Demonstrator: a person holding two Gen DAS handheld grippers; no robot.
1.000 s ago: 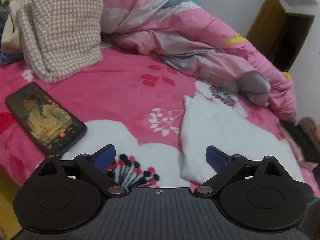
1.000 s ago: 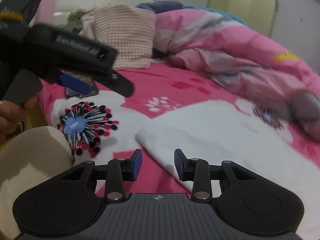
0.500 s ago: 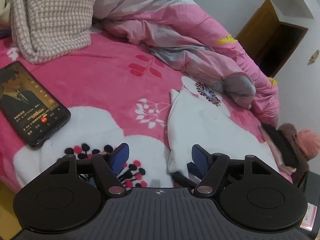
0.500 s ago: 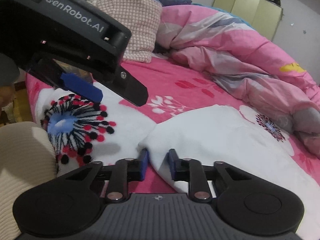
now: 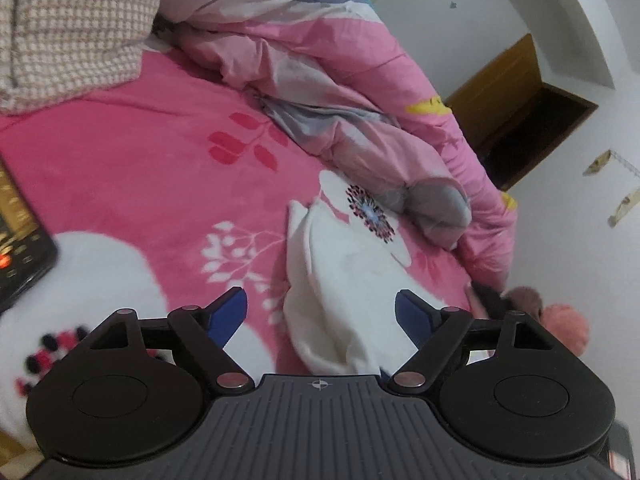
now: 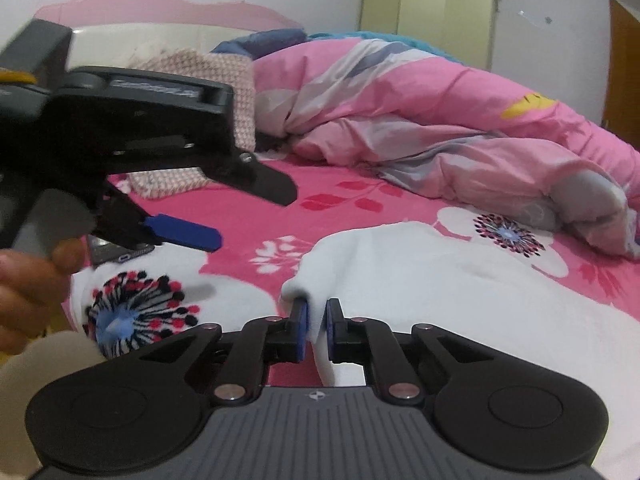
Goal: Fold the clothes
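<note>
The right claw sits nearest, its jaws having just been closing and now clamped on a pinched-up corner of the white garment; the cloth bunches between the blue pads and spreads flat ahead and to the right of that claw across the pink bedspread; the step in hand looks like the first grasp before a fold. The left claw stands wide apart, its jaws having just been opening again, with the near end of the same garment lying between them, untouched as far as I can tell; it likely needs to come down and close on that edge so both claws can lift together. Left of it lies a phone; farther ahead are a checked cloth and a rumpled pink quilt.
</note>
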